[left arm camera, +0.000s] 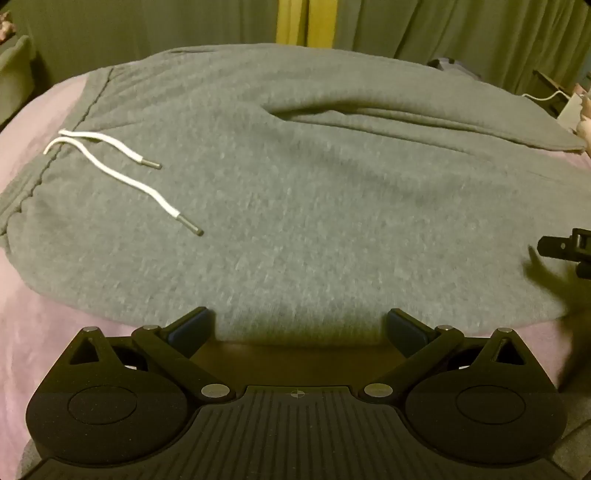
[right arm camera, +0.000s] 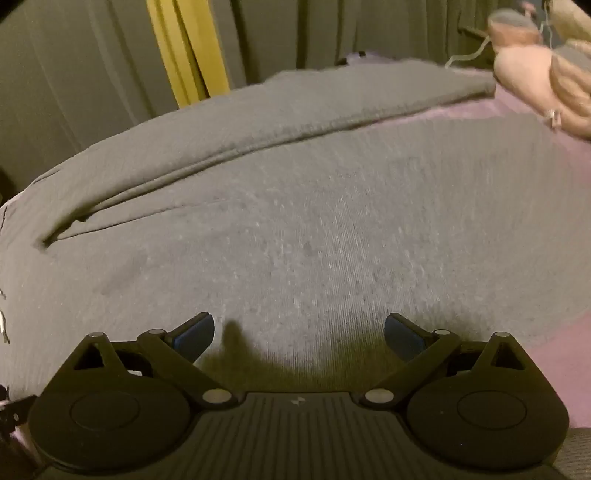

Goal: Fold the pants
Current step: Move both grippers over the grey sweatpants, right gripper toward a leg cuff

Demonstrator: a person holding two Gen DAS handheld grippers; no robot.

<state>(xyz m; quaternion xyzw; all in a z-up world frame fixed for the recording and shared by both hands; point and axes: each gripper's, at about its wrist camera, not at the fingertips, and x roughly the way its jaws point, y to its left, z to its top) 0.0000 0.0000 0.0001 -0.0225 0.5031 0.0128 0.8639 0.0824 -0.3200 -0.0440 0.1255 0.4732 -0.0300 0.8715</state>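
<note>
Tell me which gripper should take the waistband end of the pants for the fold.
Left. The left gripper hangs open at the near edge of the grey pants, with the waistband and white drawstring on its side. The right gripper, also open, faces the legs.

Dim, warm light in a room hung with olive-green curtains [left arm camera: 461, 29], a yellow strip [left arm camera: 306, 22] showing between them; a pink-purple bedcover [left arm camera: 48, 332] lies in front, cluttered furniture far right
</note>
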